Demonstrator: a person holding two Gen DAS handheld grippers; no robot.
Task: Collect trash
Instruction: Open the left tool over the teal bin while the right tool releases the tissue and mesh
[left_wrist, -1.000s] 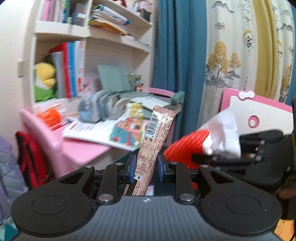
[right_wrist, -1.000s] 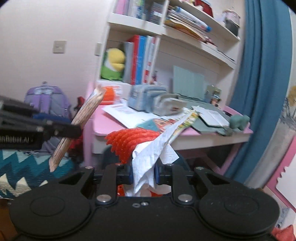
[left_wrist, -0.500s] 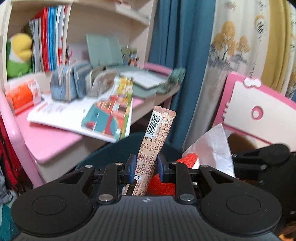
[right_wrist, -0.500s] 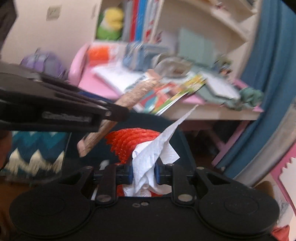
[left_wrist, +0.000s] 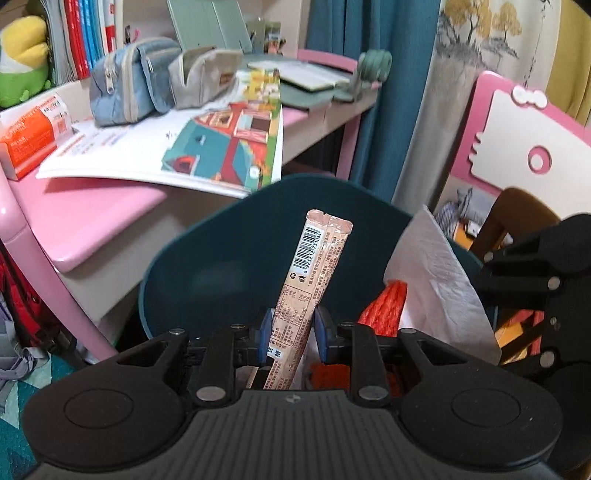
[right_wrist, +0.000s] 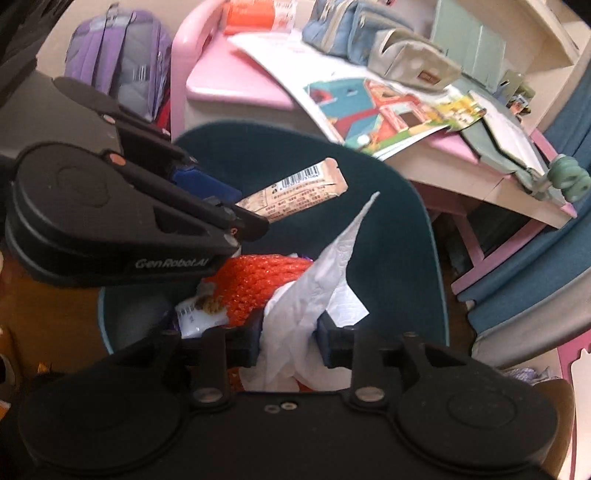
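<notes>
My left gripper (left_wrist: 290, 334) is shut on a long beige snack wrapper (left_wrist: 310, 291) with a barcode, held upright over a dark teal trash bin (left_wrist: 207, 266). In the right wrist view the same wrapper (right_wrist: 295, 194) juts from the left gripper (right_wrist: 236, 216) above the bin (right_wrist: 413, 236). My right gripper (right_wrist: 290, 338) is shut on a crumpled white tissue (right_wrist: 325, 288) together with red foam netting (right_wrist: 258, 284), also above the bin's mouth. The tissue (left_wrist: 436, 273) and netting (left_wrist: 388, 306) appear at the right of the left wrist view. A white packet (right_wrist: 195, 317) lies inside the bin.
A pink desk (left_wrist: 92, 210) stands just behind the bin, carrying an open picture book (left_wrist: 207, 147), pencil cases (left_wrist: 129, 79) and an orange box (left_wrist: 29, 136). A purple backpack (right_wrist: 118, 62) leans at the left. Blue curtains (left_wrist: 369, 48) and a pink-white chair back (left_wrist: 524, 147) are to the right.
Both grippers have dropped and tilted downward from facing the desk and shelves to hovering over the teal bin. Each keeps its hold on its trash.
</notes>
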